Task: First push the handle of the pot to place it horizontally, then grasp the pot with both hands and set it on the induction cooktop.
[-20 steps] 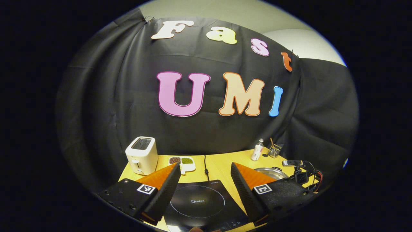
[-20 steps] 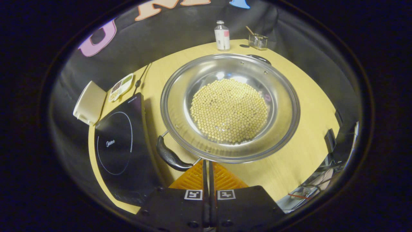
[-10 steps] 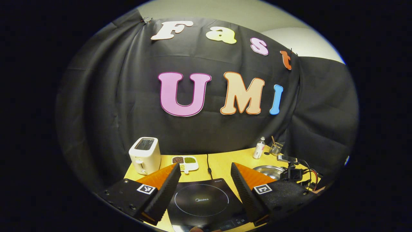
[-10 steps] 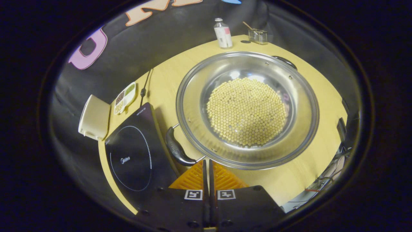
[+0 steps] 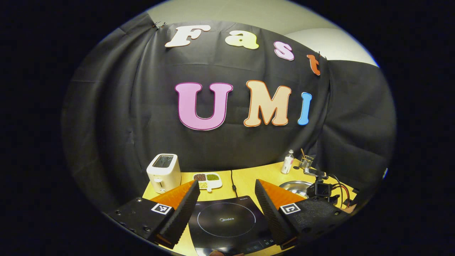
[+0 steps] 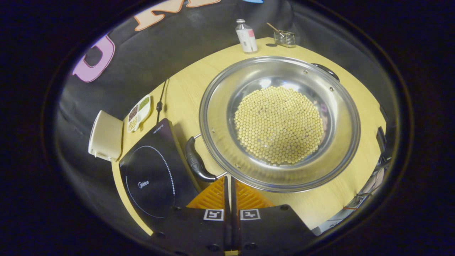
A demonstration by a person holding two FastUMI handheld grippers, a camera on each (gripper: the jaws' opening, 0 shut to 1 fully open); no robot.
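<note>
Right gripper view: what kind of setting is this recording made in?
Most likely a mock kitchen set up in a recording booth, not a real home. A wooden table backed by black cloth carries an induction cooktop, a toaster and a steel pot full of pale beans.

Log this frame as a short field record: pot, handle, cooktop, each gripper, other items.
pot: wide shiny steel pot of pale round beans, on the yellow wooden table
handle: black side handle beside the cooktop
cooktop: flat black induction cooktop, bare
right gripper: fingers together, tips near the handle
left gripper: fingers apart, above the cooktop
other: cream toaster, white divided dish, small white bottle
</note>
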